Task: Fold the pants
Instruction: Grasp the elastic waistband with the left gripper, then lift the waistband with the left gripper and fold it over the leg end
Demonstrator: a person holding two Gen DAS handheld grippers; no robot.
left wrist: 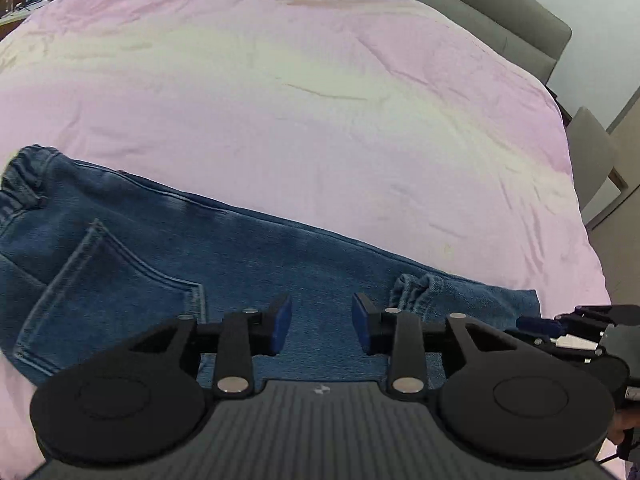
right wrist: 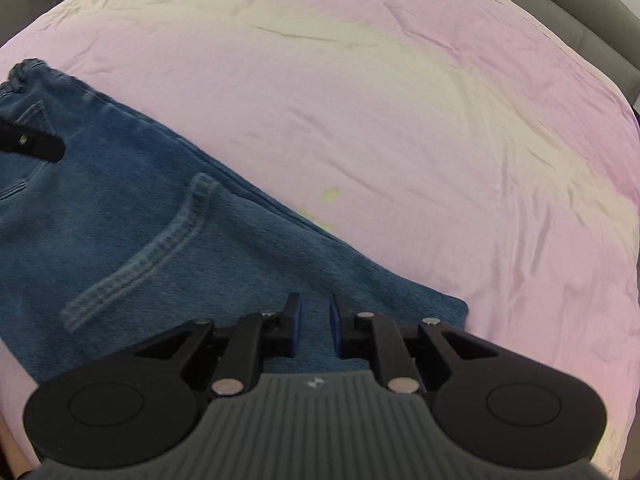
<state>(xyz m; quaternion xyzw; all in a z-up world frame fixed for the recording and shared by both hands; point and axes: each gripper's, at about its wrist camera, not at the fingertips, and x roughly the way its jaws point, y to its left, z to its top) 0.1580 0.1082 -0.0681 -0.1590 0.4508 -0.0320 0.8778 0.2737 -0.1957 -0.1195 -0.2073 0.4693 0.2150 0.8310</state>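
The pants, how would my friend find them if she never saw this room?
Look at the big pink bed. Near its front edge lie blue jeans, flat. They are the only dark blue, stitched thing on that plain pink cover.

Pants (left wrist: pixel 168 240): blue denim, coarse weave, stitched seams. Bedsheet (left wrist: pixel 320 92): pink cloth, matt, lightly creased. Left gripper (left wrist: pixel 321 324): matt black plastic (shiny metal pins, blue pads).

1 jeans (left wrist: pixel 248 264), 2 grippers (left wrist: pixel 321 325) (right wrist: pixel 314 328), 1 pink bedsheet (left wrist: pixel 280 100).
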